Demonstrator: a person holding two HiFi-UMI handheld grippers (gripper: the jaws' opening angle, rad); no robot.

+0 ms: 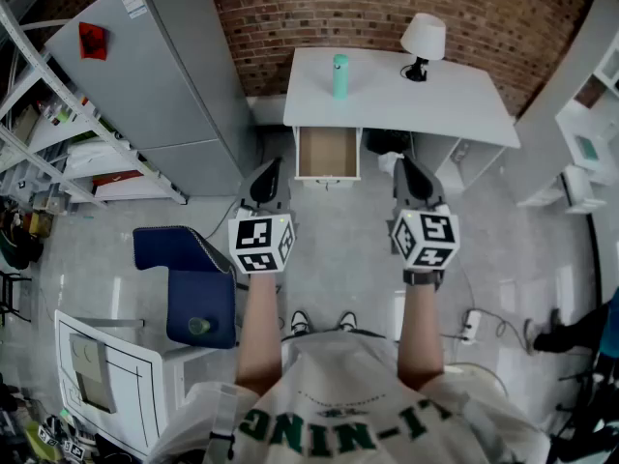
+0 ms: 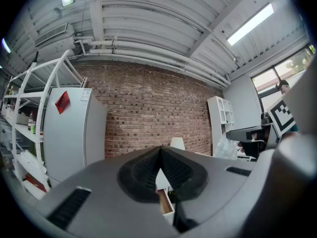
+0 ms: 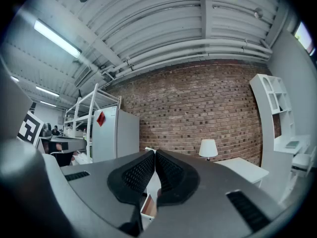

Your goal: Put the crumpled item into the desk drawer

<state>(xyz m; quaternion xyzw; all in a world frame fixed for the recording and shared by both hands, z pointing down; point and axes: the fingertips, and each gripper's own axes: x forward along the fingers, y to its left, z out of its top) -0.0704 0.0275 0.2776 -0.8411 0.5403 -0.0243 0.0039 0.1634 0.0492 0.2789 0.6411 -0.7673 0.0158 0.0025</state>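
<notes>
Crumpled item [image 1: 386,163]: prob. the pale lump on the floor [image 1: 329,249] at desk foot, just R of the drawer; small and partly hidden, can't confirm.
Item vs claws: right beside tip of R gripper [image 1: 406,167] in head view, not betw. its jaws; well apart from L gripper [image 1: 270,169].
Desk drawer [image 1: 327,153]: pulled open under L end of white desk [image 1: 455,100]; wood bottom showing.
L gripper: jaws together at tips, nothing betw. pads; level, aimed at brick wall [image 2: 148,113]; drawer seen thru gap below pads.
R gripper: jaws closed, gripping nothing; level, aimed same way.
On desk: teal tumbler [image 1: 340,75] upright near L end; white lamp [image 1: 423,39] at back R.
Nearby: grey fridge [image 1: 164,75] L of desk; blue chair [image 1: 189,278] lower L in head view.
</notes>
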